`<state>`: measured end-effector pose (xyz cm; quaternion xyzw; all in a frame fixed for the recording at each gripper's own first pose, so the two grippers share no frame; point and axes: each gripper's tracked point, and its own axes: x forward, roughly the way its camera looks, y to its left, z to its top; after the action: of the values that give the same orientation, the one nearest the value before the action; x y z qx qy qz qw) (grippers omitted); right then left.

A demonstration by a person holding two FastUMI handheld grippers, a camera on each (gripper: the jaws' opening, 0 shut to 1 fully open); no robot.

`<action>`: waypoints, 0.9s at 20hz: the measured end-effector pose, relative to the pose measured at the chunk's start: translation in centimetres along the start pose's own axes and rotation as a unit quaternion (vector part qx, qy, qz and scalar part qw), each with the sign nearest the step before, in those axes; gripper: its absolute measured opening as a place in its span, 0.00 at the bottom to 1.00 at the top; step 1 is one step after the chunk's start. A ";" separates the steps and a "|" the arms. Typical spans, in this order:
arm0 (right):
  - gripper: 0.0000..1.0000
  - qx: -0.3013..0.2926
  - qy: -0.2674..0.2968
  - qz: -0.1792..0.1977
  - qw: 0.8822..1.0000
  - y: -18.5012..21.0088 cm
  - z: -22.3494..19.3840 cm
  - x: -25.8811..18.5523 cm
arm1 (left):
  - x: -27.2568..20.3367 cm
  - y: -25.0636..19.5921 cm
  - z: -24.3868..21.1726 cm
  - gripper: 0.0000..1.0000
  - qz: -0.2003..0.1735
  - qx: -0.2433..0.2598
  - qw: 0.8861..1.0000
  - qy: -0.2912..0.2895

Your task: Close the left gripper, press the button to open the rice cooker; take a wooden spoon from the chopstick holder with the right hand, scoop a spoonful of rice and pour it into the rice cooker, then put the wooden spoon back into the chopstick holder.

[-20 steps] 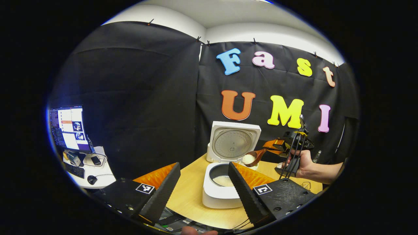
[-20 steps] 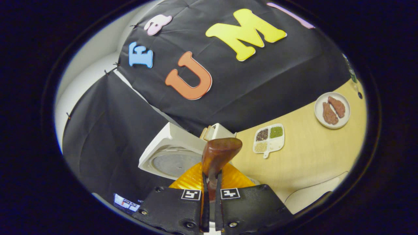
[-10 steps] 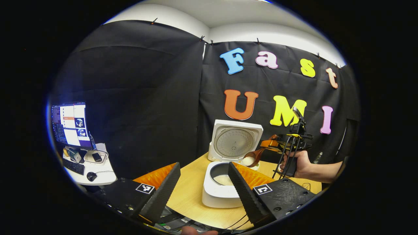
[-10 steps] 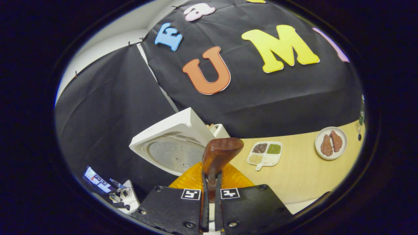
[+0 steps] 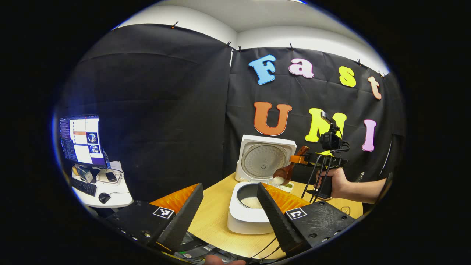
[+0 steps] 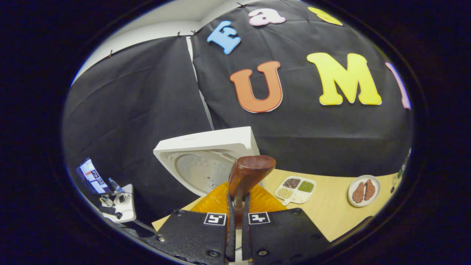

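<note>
Right claw (image 6: 235,228): fingers clamping the spoon (image 6: 247,176) handle, pressed near together on it, spoon head sticking up just ahead of the tips. In the left gripper view the right claw (image 5: 298,160) is being held by a hand (image 5: 334,182) above and just to the side of the cooker (image 5: 247,217); the spoon (image 5: 285,173) is hanging bowl-down from it, tilting, with rice (image 5: 278,180) sitting at the lip right over the pot's far rim.

Left claw (image 5: 230,206): fingers standing wide apart, gripping nothing, idling in front of the cooker. Pot lying between its tips; some rice already lying in the pot.

Lid (image 6: 206,162) standing open, just ahead and left of the right claw. Grain tray (image 6: 296,186) lying ahead to its right on the table (image 6: 331,213), plate (image 6: 364,191) farther right. Holder: cannot pick it out.

Risks, as judged:
- Spoon bowl looks to be sitting near the rim, not the pot's middle; tipping here may be dropping grains onto the rim or table.
- Thin handle in a two-finger pinch may be swivelling as the load shifts, dumping rice early.
- Lid is close behind the spoon; swinging wide could be knocking it.
</note>
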<state>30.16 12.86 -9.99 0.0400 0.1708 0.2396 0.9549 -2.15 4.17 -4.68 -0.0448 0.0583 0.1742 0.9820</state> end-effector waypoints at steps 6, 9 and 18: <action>0.08 -0.114 -0.015 0.010 0.993 2.9 0.2 -0.4 | -0.3 0.1 -0.1 0.94 0.002 -0.006 1.000 -0.003; 0.08 -0.177 -0.028 0.014 0.984 4.5 0.3 -1.1 | -0.8 0.1 0.0 0.94 0.002 -0.007 1.000 -0.005; 0.08 -0.277 -0.050 0.032 0.959 7.8 -0.2 -2.1 | -2.3 0.6 1.0 0.94 0.004 -0.010 1.000 -0.016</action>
<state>24.87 18.74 -8.29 -0.2083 0.0482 0.3057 0.9278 -4.38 4.12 -3.44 -0.0519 0.0409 0.1797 0.9815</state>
